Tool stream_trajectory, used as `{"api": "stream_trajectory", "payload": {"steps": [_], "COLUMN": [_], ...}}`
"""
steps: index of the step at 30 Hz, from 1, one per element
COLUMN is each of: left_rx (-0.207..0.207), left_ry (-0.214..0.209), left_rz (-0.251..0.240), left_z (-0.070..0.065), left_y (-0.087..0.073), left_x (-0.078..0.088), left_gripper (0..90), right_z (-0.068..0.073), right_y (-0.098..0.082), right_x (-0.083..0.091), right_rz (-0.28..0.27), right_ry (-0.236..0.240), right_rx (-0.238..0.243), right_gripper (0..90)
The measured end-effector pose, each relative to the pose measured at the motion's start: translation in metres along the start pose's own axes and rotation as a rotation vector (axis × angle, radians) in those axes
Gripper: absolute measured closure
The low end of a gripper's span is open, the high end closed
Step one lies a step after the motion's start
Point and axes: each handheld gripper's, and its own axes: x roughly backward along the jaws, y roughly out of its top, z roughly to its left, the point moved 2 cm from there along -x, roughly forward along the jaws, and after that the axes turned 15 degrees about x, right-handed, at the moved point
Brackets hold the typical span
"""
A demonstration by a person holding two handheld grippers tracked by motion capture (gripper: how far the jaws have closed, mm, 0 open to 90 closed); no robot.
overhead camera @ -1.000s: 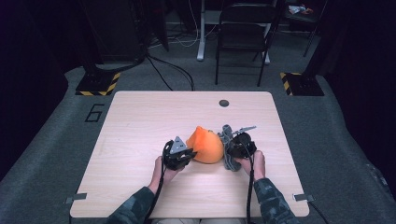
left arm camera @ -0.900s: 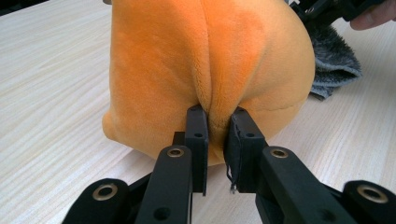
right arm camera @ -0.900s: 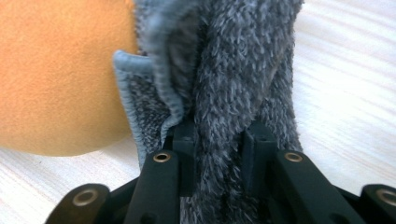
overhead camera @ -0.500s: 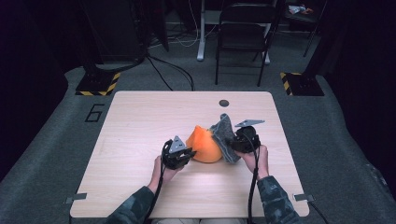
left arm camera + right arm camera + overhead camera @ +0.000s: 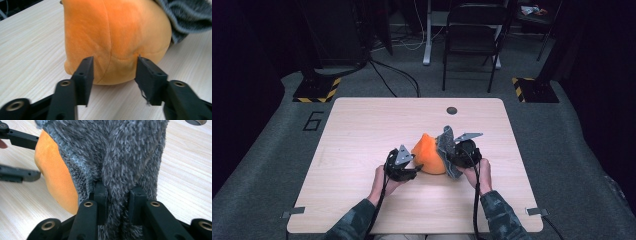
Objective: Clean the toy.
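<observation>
An orange plush toy lies on the wooden table, near its front. A grey fuzzy knit cover hangs over the toy's right side. My right gripper is shut on a fold of the grey knit cover and holds it up beside the orange toy. My left gripper sits at the toy's left end. Its jaws have just been opening. The left gripper stands open with the orange toy just beyond its tips, not pinched. The grey cover shows at the top right.
A round cable hole sits at the table's far edge. Beyond the table stand a dark folding chair and two floor bases with yellow-black tape. Cables trail from both grippers toward the near edge.
My left gripper's jaws have spread apart and let go of the orange toy. My right gripper has risen a little, lifting the grey cover up off the toy.
</observation>
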Motion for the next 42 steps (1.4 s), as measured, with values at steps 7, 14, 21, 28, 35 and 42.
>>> {"api": "stream_trajectory", "payload": {"steps": [7,14,21,28,35,42], "left_rx": [-0.008,0.056,0.144,0.115,0.096,0.113], "left_ry": [0.052,0.032,-0.013,-0.031,-0.037,-0.039], "left_rz": [-0.023,-0.046,-0.046,-0.025,-0.015,-0.025], "left_z": [-0.005,-0.002,-0.001,-0.015,-0.012,-0.006], "left_y": [-0.007,-0.003,0.004,0.007,0.003,0.001], "left_x": [-0.012,-0.006,0.004,0.004,0.0,-0.002], "left_gripper": [59.4,76.7,79.4,79.9,79.5,79.2], "right_z": [0.002,0.001,0.001,0.022,0.025,0.014], "right_y": [0.001,0.004,0.016,0.031,0.022,0.013], "right_x": [-0.001,0.005,0.025,0.03,0.012,0.006], "right_rz": [-0.007,-0.025,-0.099,-0.142,-0.078,-0.045], "right_ry": [-0.007,-0.035,-0.029,0.007,-0.022,-0.036], "right_rx": [0.01,0.004,0.019,0.068,0.1,0.06], "right_gripper": [73.1,73.1,73.2,73.1,72.9,72.6]}}
